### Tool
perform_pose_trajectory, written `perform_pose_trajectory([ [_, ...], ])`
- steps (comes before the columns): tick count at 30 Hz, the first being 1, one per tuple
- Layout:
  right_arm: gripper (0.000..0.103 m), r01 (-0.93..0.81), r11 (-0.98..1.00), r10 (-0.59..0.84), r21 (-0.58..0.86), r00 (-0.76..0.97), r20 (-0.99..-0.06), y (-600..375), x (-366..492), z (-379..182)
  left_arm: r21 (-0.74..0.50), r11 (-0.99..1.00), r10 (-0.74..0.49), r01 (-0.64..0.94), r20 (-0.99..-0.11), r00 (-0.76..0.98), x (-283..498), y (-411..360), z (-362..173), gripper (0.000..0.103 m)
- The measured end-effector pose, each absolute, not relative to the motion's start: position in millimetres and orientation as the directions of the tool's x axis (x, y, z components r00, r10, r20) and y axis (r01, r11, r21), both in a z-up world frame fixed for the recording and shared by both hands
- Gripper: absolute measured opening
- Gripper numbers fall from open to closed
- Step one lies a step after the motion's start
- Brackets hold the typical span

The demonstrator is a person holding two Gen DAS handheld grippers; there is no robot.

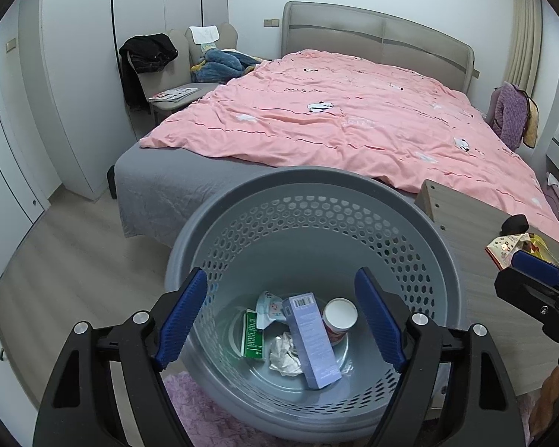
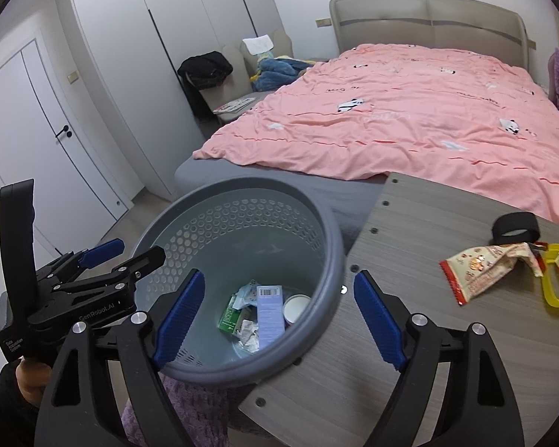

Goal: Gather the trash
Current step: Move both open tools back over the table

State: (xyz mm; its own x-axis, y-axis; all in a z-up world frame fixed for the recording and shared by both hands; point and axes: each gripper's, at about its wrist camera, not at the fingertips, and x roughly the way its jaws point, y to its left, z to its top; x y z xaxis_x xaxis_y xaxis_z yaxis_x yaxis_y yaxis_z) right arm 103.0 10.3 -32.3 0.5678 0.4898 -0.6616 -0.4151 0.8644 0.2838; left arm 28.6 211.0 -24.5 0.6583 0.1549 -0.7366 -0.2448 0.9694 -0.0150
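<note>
Two grippers hang over a grey perforated bin [image 1: 313,201], and both stand wide apart with nothing between their blue pads. Between the fingers [image 1: 184,316] of the left gripper [image 1: 281,320] lies the bottom of the bin, where the trash already sits: a pale blue box [image 1: 311,339], a green carton [image 1: 252,337], a white-rimmed cup [image 1: 340,314], a crumpled tissue [image 1: 284,354] and a small wrapper [image 1: 269,307]. Only the left view looks straight down into it.

From the right gripper [image 2: 279,314] the bin shows mostly ahead of the left finger, while the right finger [image 2: 378,322] stands over the wood-grain counter [image 2: 410,223]. This view alone gives the counter in full: a snack wrapper [image 2: 484,268] lies flat well beyond and to the right of the right finger, just beside a yellow plastic piece [image 2: 557,283] and near a black strap [image 2: 516,225]. In the left view, the wrapper is only a scrap at the far right edge.

The right view also catches the left gripper from the side, with a hand [image 2: 31,380] on its grip. Beyond both stands a bed with a pink duvet [image 1: 335,119].
</note>
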Motion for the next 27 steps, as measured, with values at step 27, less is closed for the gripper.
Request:
perform_pose_trajectory([
  [27,0.084,-0.155,0.967,0.253,0.202,0.670,-0.698,-159,87,-37,0.002,1.000,-0.002,0.005,-0.742,0.671,56,82,-9,0.078],
])
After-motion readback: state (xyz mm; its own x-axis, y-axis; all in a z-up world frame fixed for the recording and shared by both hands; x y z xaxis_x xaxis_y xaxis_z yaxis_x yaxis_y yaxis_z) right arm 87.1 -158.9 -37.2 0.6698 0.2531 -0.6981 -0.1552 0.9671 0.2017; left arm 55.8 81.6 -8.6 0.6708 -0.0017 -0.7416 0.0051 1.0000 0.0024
